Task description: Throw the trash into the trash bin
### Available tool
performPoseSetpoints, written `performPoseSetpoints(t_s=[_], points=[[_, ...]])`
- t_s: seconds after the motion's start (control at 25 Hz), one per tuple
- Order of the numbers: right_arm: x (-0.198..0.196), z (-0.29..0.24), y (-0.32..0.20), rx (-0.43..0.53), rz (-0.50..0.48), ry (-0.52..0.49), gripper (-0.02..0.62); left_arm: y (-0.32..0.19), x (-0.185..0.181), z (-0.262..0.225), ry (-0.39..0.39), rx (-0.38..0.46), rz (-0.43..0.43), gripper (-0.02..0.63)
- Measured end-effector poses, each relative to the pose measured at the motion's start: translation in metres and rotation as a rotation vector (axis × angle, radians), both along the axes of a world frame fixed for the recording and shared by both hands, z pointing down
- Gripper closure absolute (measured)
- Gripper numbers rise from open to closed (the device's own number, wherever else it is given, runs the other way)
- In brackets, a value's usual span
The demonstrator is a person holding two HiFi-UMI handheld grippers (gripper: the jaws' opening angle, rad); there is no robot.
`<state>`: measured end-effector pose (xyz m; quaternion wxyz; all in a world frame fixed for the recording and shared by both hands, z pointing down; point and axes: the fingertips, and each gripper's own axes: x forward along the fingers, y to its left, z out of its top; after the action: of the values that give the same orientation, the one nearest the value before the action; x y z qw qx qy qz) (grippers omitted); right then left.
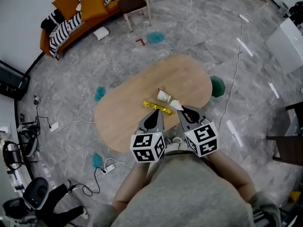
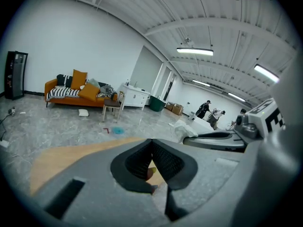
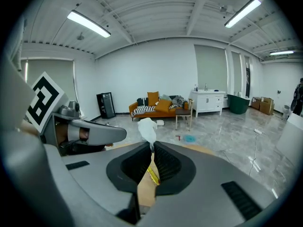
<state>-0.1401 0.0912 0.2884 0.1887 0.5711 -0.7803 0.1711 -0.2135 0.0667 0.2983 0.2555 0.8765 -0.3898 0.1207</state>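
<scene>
white scrap pinched in the right gripper over the table's near edge

the left gripper point(image 1: 154, 115) hangs over the near edge of the oval wooden table point(image 1: 118, 117), its jaws brought together with nothing between them; through the gap below their tips only tabletop and a bit of yellow show. just beside it, the right gripper point(image 1: 183, 109) has its jaws clamped on a crumpled white paper point(image 1: 176, 105). the paper's narrow end is nipped at the jaw tips and its wider, crumpled end sticks out ahead of them, so its long axis follows the line of the gripper and points away from the person, toward the table's middle. the hands that carry the grippers are hidden under the marker cubes point(image 1: 147, 146); only forearms show.

just past the jaw tips a yellow wrapper point(image 1: 157, 108) lies flat on the table, a long strip running crosswise to the grippers, its left end a little farther off than its right. beyond it, near the table's middle, a paper cup point(image 1: 164, 96) lies on its side; which end is its mouth is hard to tell.

on the floor just off the table's right edge stands a dark green bin point(image 1: 218, 86). its inside reads as dark, and i cannot tell what is in it.

far off by the wall is an orange sofa point(image 1: 75, 20) piled with cushions.
</scene>
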Motion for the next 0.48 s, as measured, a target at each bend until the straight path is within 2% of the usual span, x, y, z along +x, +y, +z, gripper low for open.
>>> performPoseSetpoints(t_s=[0.48], points=[[0.0072,0.0062,-0.0033,-0.013,0.053,0.010,0.574,-0.0063,0.0090,0.0024,-0.007,0.001,0.073,0.597]])
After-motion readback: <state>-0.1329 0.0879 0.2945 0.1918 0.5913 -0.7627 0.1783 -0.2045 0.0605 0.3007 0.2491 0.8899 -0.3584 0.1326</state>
